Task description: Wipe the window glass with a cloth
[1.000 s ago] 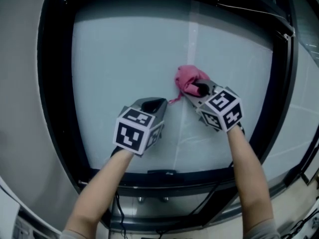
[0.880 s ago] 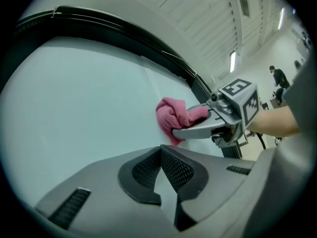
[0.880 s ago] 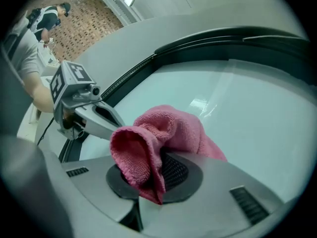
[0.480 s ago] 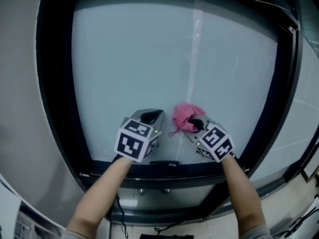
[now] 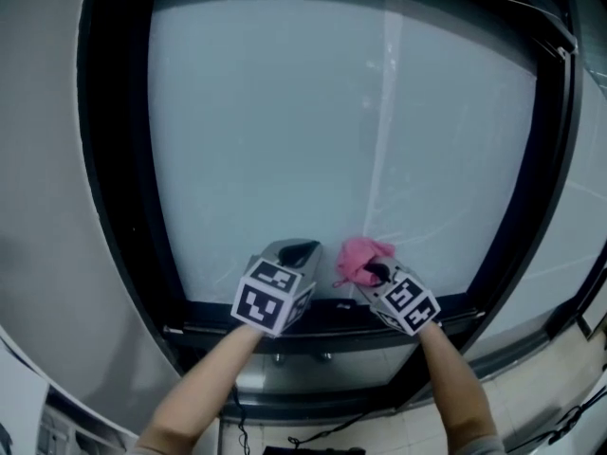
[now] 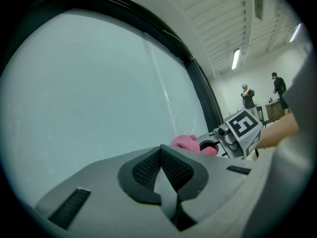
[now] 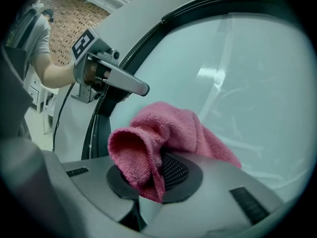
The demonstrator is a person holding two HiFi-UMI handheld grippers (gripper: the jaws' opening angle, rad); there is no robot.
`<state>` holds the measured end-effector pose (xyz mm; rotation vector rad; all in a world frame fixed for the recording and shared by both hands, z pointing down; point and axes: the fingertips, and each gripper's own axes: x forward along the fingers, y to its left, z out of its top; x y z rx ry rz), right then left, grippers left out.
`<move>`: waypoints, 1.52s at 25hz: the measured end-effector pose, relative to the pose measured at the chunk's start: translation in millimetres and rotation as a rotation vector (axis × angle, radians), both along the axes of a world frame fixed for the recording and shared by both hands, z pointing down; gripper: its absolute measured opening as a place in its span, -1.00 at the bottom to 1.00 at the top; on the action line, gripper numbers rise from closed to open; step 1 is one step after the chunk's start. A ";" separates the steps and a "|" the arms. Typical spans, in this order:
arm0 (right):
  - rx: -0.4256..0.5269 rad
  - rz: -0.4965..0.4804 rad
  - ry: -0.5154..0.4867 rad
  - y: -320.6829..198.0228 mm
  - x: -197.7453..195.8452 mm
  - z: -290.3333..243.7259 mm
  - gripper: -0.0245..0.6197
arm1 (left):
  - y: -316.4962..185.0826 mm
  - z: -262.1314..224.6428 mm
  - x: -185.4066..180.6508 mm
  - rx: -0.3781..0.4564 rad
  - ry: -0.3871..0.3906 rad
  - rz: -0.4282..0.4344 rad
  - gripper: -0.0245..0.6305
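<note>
The right gripper (image 5: pixel 377 275) pinched the pink cloth (image 5: pixel 357 256) at six o'clock on the glass (image 5: pixel 285 121). The left gripper (image 5: pixel 294 252) was squeezed shut and empty. Next, it probably needed a wipe toward twelve.

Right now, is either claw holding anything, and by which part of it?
The right claw grips the cloth by a bunched fold; the rest sticks out in front. The left claw is shut and empty.

Right gripper (image 7: pixel 157 178) closed on pink cloth (image 7: pixel 166 130), bunched against window glass (image 7: pixel 247 78), black frame (image 7: pixel 100 125) alongside
</note>
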<state>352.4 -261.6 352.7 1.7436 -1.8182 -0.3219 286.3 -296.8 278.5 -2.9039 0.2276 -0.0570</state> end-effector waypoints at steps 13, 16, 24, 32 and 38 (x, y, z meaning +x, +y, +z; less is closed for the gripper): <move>-0.154 -0.104 -0.101 12.8 -15.3 41.3 -0.80 | 6.3 30.4 1.8 -0.038 -0.048 -0.015 -0.91; -0.103 -0.160 -0.083 22.1 -33.8 22.4 -0.80 | 0.6 21.2 -0.5 -0.035 -0.034 -0.049 -0.91; 0.133 -0.233 -0.062 28.0 -54.7 -86.7 -0.80 | -14.9 -45.5 -15.1 0.026 0.075 -0.169 -0.91; 0.454 -0.182 0.001 20.6 -58.7 -256.0 -0.80 | -19.7 -146.1 -41.5 0.140 0.200 -0.201 -0.91; 0.642 -0.121 0.117 17.2 -74.9 -386.1 -0.80 | -33.3 -210.5 -61.2 0.185 0.234 -0.186 -0.91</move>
